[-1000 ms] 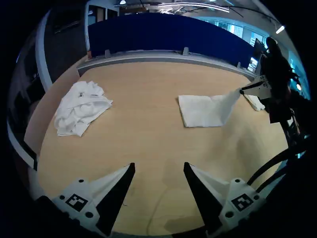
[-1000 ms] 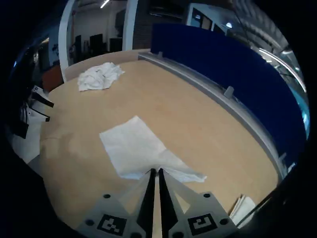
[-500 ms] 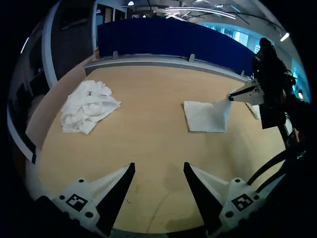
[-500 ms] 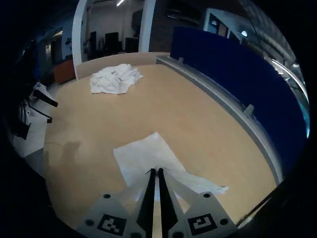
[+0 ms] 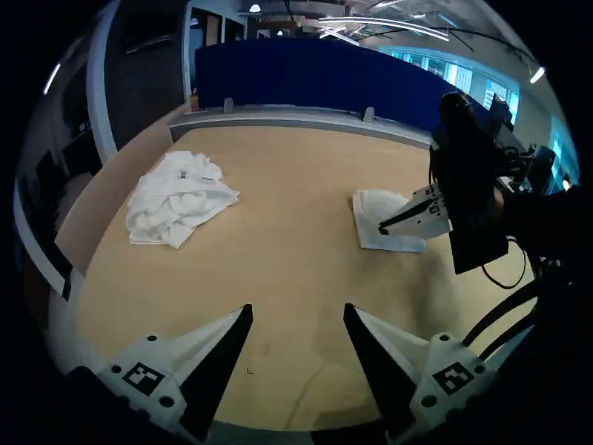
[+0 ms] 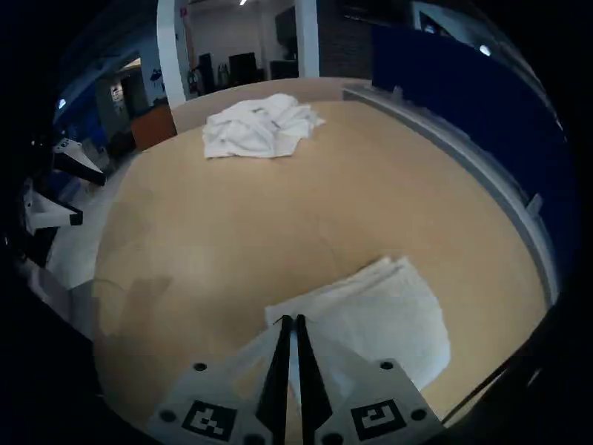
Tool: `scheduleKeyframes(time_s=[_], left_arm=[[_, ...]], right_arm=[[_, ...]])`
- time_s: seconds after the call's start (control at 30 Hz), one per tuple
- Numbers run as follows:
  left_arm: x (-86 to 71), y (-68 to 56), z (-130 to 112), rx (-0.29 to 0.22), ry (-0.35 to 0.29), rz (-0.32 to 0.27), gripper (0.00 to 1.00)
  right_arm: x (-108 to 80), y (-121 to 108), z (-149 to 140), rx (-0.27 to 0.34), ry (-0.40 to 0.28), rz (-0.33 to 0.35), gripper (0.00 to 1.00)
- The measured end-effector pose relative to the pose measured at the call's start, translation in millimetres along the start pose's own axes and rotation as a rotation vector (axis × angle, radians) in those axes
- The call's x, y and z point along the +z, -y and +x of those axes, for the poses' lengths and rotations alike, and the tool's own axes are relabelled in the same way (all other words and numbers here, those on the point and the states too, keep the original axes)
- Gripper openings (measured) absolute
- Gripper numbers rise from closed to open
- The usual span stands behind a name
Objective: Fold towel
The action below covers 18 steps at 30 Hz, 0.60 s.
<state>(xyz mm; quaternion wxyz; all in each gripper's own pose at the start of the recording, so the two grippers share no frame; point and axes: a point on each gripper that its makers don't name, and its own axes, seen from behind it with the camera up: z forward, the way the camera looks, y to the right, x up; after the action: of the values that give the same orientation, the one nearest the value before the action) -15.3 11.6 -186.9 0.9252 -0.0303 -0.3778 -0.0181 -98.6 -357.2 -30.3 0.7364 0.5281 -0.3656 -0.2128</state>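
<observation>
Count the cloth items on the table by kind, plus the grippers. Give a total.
Folded towel: 1
Crumpled white cloth pile: 1
Grippers: 2, the left gripper open and the right gripper shut on the towel's edge
Total: 4

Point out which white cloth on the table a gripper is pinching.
The flat folded white towel, its near edge pinched in the shut right gripper. The crumpled white cloth heap lies untouched farther across the wooden table.
</observation>
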Motion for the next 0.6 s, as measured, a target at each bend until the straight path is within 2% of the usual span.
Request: scheduleKeyframes(time_s=[0.1,0.3,0.37,0.43,0.5,0.57,0.6], left_arm=[[-0.7,0.2,-0.8,-0.001,0.001,0.002,0.91],[-0.4,-0.7,-2.2,-0.004,0.008,0.000,0.91],[0.7,-0.9,-2.5,-0.003,0.008,-0.001,0.91],[1.9,-1.0,-2.7,-0.002,0.010,-0.002,0.91],[3.1,-1.1,-3.0,-0.002,0.011,-0.002,0.91],[3.4,-1.3,-2.9,-0.001,0.011,-0.001,0.91],[3.6,-1.4,-2.9,-0.001,0.012,-0.001,0.91]], right_arm=[[7.5,1.3,-6.4,0.011,0.014,0.004,0.07],[5.6,-1.1,-7.3,0.018,0.011,0.003,0.10],[2.8,-2.9,-6.5,0.020,0.007,-0.003,0.23],[-0.1,-4.4,-5.8,0.022,0.001,-0.008,0.42],[-3.7,-5.6,-4.9,0.024,-0.006,-0.013,0.53],[-7.9,-5.8,-4.3,0.027,-0.018,-0.015,0.71],[-9.9,-5.9,-4.1,0.028,-0.024,-0.016,0.76]])
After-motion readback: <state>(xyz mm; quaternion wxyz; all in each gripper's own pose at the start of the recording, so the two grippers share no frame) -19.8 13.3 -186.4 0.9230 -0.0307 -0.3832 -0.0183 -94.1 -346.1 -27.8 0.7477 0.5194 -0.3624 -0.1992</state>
